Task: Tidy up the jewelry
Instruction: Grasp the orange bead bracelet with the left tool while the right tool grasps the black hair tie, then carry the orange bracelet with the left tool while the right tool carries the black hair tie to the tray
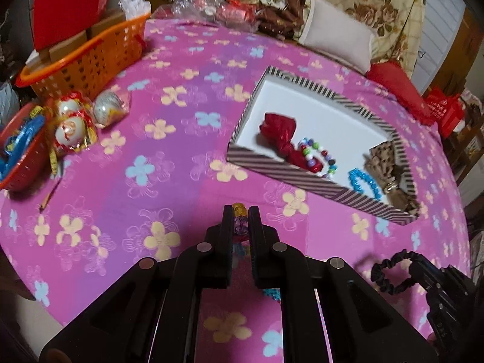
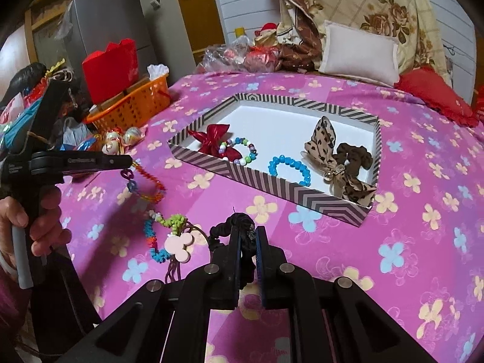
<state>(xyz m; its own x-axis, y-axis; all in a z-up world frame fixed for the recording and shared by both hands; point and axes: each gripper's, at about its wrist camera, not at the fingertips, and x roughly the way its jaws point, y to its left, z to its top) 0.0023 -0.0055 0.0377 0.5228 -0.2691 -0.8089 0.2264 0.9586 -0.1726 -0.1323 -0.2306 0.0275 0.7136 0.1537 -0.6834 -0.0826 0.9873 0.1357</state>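
Note:
My left gripper [image 1: 240, 216] is shut on a beaded bracelet [image 1: 240, 227] with yellow and purple beads, lifted off the pink flowered bedspread. From the right wrist view, the same bracelet [image 2: 151, 183] dangles as a purple and orange coil under the left gripper [image 2: 128, 161]. My right gripper [image 2: 246, 230] is shut on a black scrunchie [image 2: 239, 219], also seen as a ring [image 1: 376, 269] at the lower right. A striped box [image 2: 272, 181] with a white floor lies ahead, holding a red bow [image 2: 211, 140], a multicolour bead bracelet [image 2: 251, 148], a blue bead bracelet [image 2: 290, 163], a leopard bow [image 2: 325, 148] and a brown scrunchie [image 2: 354, 154].
A colourful bead strand [image 2: 151, 236] with a pink mouse-shaped charm [image 2: 178, 246] lies on the bed near the right gripper. An orange basket [image 1: 90, 60], foil-wrapped eggs [image 1: 72, 127] and a red bowl [image 1: 18, 163] sit at the left. Pillows [image 2: 360, 51] line the far edge.

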